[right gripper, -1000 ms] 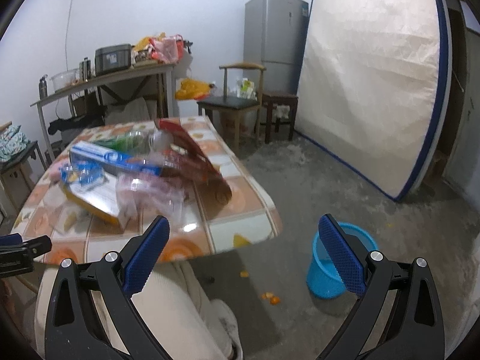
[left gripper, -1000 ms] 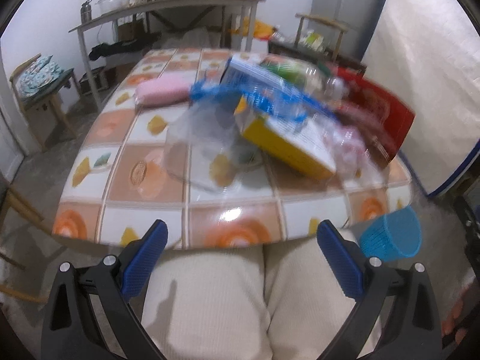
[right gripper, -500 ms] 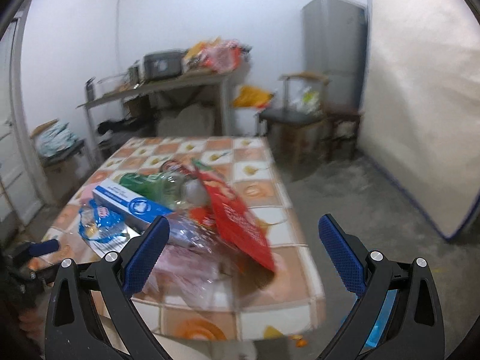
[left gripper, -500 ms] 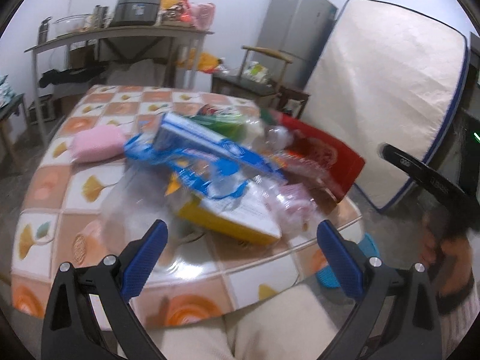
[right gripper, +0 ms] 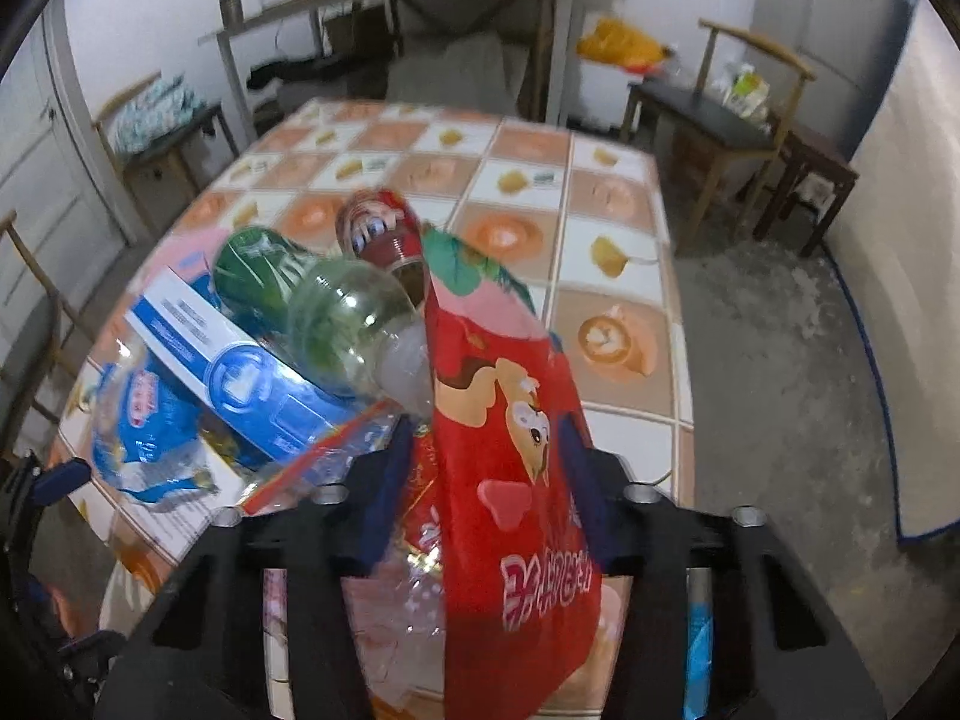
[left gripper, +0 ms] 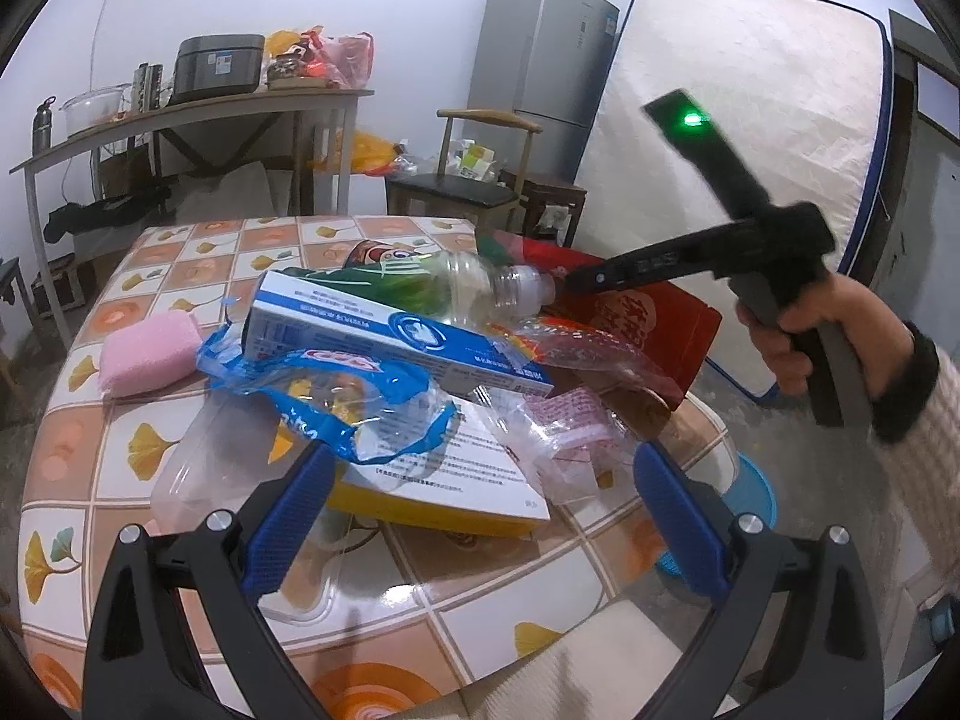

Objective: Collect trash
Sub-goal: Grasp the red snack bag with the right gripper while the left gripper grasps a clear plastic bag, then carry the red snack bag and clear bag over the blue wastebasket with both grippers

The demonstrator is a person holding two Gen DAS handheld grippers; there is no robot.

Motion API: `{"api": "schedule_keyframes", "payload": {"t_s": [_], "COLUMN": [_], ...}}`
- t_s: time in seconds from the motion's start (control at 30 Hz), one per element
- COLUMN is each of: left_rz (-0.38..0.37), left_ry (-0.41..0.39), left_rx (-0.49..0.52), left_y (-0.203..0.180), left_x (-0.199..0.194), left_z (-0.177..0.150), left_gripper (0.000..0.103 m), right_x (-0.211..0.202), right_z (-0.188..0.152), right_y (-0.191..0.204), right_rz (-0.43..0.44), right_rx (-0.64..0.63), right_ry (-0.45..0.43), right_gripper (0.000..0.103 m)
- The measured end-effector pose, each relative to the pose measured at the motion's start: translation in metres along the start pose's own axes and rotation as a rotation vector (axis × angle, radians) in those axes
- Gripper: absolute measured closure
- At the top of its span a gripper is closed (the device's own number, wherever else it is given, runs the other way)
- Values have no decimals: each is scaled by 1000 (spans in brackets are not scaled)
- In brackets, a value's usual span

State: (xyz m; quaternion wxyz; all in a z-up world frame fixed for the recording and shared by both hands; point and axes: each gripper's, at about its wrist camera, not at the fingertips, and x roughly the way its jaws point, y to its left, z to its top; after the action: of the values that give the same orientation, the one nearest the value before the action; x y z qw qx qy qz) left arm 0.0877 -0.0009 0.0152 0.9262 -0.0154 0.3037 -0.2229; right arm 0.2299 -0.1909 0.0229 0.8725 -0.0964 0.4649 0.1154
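A heap of trash lies on the tiled table [left gripper: 180, 276]: a blue-and-white toothpaste box [left gripper: 390, 330], a clear bottle with a green label [left gripper: 456, 288], a blue wrapper [left gripper: 336, 396], a yellow-edged box [left gripper: 456, 480] and a red snack bag [right gripper: 510, 420]. My right gripper [right gripper: 489, 456] points down into the heap. Its jaws are closing with the upright red bag between them, and a thin gap shows at the left pad. My left gripper [left gripper: 480, 480] hangs open over the near side of the heap, holding nothing. In the left wrist view a hand [left gripper: 798, 330] holds the right gripper over the red bag [left gripper: 648, 324].
A pink sponge [left gripper: 150, 354] lies at the table's left. A red can [right gripper: 378, 228] rests behind the bottle [right gripper: 342, 312]. A blue bin [left gripper: 750, 492] stands on the floor by the table's right edge. Chairs, a fridge [left gripper: 540, 60] and a leaning mattress [left gripper: 750, 138] stand beyond.
The right gripper swung from above the floor and bin to the heap and narrowed its jaws around the red bag. The left gripper turned right and came closer to the heap.
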Motion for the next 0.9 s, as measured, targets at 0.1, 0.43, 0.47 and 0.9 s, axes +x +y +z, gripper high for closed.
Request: {"api": "schedule_keyframes", "payload": {"t_s": [0.1, 0.43, 0.47, 0.9], "left_rz": [10, 60, 66, 194], "left_ry": [-8, -14, -16, 6], "left_rx": [22, 145, 168, 878], "left_y": [-1, -16, -19, -112], "left_x": [0, 4, 6, 74], "left_z": [-3, 0, 2, 3], "left_gripper": [6, 18, 20, 40], "right_x": [7, -37, -43, -76], "right_z": [1, -16, -20, -91], "right_y": [-4, -48, -54, -101], "right_rz": [-7, -76, -79, -34], "right_rx": [13, 164, 184, 382], "right_ry": [26, -122, -137, -266], "right_gripper": [93, 103, 103, 103]}}
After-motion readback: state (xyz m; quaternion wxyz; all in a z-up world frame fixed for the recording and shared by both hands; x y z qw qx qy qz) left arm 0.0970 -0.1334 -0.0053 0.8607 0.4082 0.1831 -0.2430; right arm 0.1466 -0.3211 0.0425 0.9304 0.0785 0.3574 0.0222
